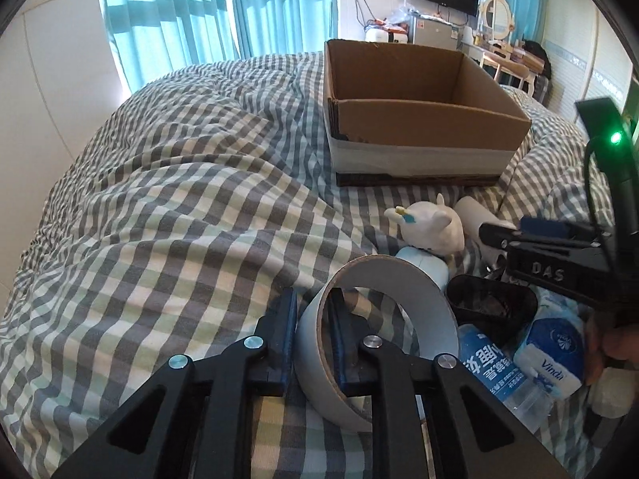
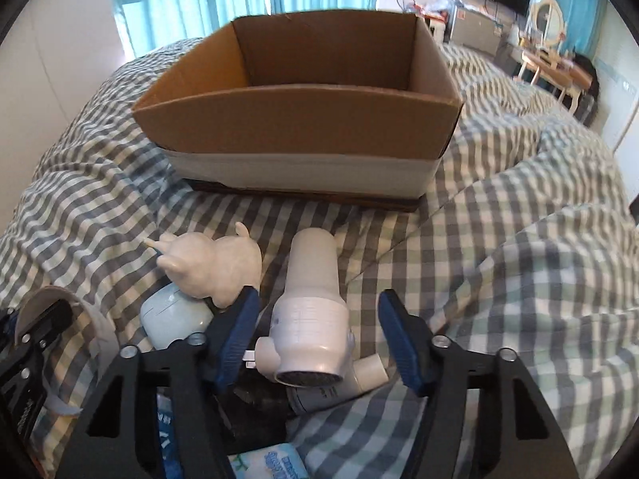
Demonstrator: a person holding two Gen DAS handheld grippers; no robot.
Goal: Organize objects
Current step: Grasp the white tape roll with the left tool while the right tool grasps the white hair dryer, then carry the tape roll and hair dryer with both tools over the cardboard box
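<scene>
My left gripper (image 1: pixel 313 331) is shut on the wall of a white tape roll (image 1: pixel 383 331), one finger inside and one outside. My right gripper (image 2: pixel 319 335) is open, its blue pads on either side of a white hair dryer (image 2: pixel 311 319) lying on the checked duvet; it also shows in the left wrist view (image 1: pixel 491 235). An open cardboard box (image 1: pixel 419 119) stands empty ahead on the bed, also in the right wrist view (image 2: pixel 303 119). A white animal figurine (image 2: pixel 211 263) lies left of the dryer and shows in the left wrist view (image 1: pixel 431 223).
A pale blue case (image 2: pixel 175 315) lies under the figurine. A black holder (image 1: pixel 491 311), a water bottle (image 1: pixel 499 367) and a Vinda tissue pack (image 1: pixel 551 351) lie at the right. The checked duvet (image 1: pixel 179 219) is rumpled. Curtains and furniture stand behind the bed.
</scene>
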